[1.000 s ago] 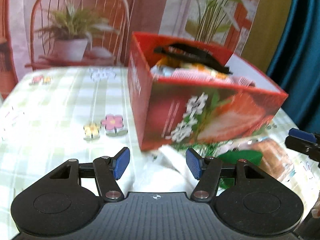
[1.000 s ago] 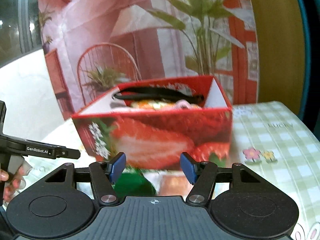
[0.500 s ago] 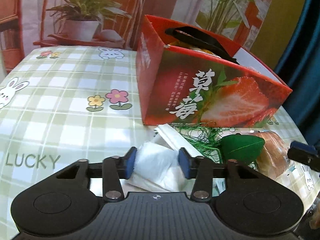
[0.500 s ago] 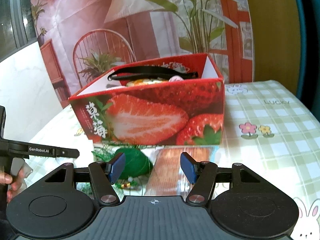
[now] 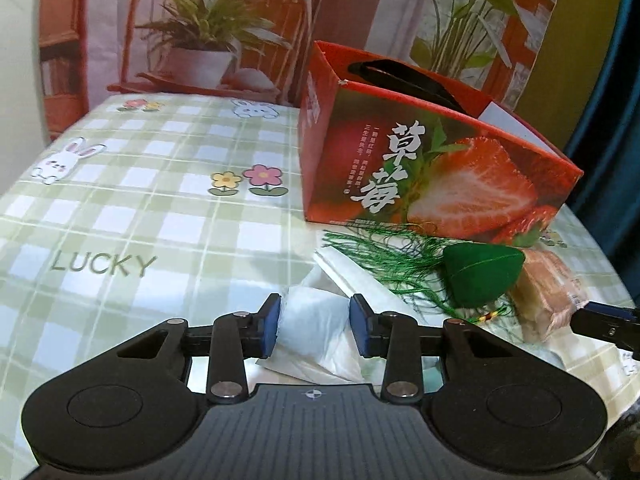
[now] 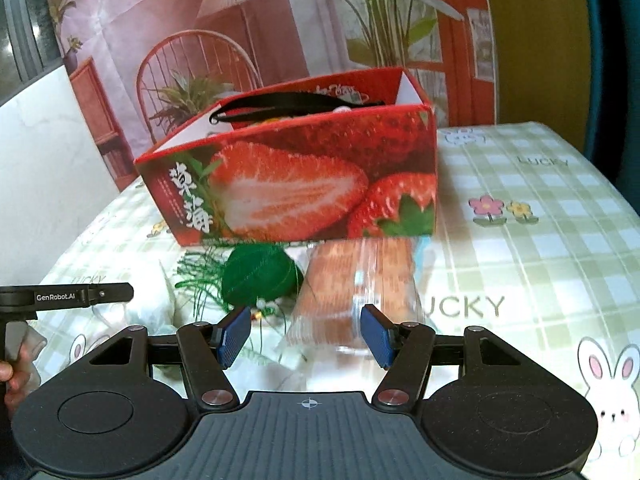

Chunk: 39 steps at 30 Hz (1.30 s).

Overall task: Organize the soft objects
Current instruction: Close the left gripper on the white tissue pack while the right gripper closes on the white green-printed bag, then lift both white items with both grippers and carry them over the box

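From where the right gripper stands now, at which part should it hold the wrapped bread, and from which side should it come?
Probably the near end of the wrapped bread. It lies lengthwise, pointing from the right gripper toward the strawberry box, and the open jaws already straddle that end. Come straight forward and low, closing across its narrow width; the green pouch crowds its left side.

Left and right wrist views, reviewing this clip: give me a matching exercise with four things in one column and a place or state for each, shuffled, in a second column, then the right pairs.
Things:
1. white tissue pack
2. green tasselled pouch
3. wrapped bread
4. strawberry box

Places or states:
A. stands behind the loose items, black handle across its open top
B. between the left gripper pads
C. lies ahead of the open right gripper, not gripped
D. lies on the tablecloth between the tissue pack and the bread

Pairs: 1-B, 2-D, 3-C, 4-A
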Each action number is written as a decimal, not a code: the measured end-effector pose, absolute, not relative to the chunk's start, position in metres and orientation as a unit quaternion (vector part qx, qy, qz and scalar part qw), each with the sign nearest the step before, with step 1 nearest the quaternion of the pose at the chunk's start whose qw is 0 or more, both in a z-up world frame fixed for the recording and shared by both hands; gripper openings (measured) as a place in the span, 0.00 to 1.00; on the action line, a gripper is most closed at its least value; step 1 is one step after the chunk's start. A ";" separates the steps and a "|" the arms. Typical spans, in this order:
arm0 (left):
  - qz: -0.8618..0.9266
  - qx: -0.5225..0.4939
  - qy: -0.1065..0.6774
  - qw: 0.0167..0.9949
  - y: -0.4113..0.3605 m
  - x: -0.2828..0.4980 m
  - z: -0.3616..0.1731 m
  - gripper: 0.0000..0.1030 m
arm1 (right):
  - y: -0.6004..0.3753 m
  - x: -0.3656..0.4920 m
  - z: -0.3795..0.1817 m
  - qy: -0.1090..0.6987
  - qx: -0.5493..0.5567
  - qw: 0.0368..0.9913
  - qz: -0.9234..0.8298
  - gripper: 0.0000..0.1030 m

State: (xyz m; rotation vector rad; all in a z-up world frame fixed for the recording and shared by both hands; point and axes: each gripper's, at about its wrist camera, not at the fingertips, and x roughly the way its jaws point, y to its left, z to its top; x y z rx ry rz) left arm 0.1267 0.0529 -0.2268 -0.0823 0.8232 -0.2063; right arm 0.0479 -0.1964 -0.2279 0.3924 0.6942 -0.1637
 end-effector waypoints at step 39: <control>-0.117 -0.094 0.408 0.900 0.067 0.119 -0.235 0.39 | -0.189 0.049 -0.255 0.397 0.256 0.881 -0.030 0.28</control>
